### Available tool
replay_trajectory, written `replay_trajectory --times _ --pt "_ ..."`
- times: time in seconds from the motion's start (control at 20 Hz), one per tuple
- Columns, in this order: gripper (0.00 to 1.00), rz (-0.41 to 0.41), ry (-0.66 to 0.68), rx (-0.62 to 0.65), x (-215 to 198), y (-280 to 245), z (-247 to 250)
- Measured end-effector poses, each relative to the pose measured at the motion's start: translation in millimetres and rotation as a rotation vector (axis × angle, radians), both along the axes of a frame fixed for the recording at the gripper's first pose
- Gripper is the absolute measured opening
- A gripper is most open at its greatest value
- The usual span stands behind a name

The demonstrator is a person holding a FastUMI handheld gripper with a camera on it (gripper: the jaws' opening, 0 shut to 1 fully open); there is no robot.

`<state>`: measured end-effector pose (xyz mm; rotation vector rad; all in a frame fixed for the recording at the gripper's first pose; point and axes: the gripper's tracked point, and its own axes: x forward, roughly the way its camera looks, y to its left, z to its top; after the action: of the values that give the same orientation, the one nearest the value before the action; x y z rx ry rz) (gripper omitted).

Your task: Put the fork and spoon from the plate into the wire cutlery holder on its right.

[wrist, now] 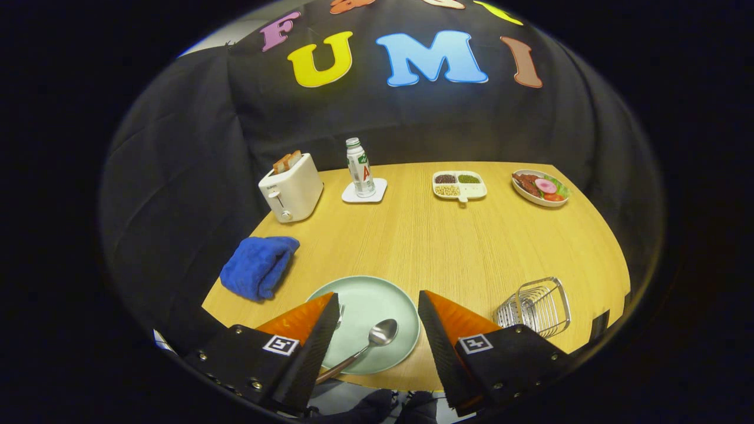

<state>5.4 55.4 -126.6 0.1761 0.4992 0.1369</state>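
Two orange-faced fingers [306,321] of the gripper [377,330] are standing spread wide above the near edge of the tabletop [412,247], pinching nothing. Between them a pale green plate [368,300] is sitting close to that near edge. A spoon [365,347] is lying on the plate, its bowl resting in the gap between the fingers and its handle slanting back toward the near edge, passing beside the left finger. A fork [340,315] is showing just as a sliver of metal at the inner side of the left finger, over the plate; most of it is hiding behind that finger. Neither utensil is touching the fingers as far as can be seen.

Just beyond the right finger, toward the near right corner of the tabletop, a wire cutlery holder [535,306] is standing, well apart from the plate. A crumpled blue cloth [258,266] is lying by the left edge, beyond the left finger. Along the far edge, a white toaster [293,188] with bread slices in it is occupying the far left corner, a bottle [360,168] is standing upright on a white coaster [365,193] beside it, then a divided dish of beans [459,184], and a plate of food [540,187] is sitting at the far right corner.
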Motion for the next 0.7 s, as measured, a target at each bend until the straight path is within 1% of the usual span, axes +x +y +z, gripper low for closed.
replay_trajectory --times 0.1,0.45,0.55,0.7 --pt "0.84 0.009 0.032 0.018 -0.4 5.8 -7.1" --pt "0.83 0.04 0.089 0.018 1.7 19.7 -23.0" --pt "0.73 0.051 0.138 0.037 -0.6 25.8 -34.3" --pt "0.73 0.063 0.242 0.09 -6.7 36.0 -57.8"
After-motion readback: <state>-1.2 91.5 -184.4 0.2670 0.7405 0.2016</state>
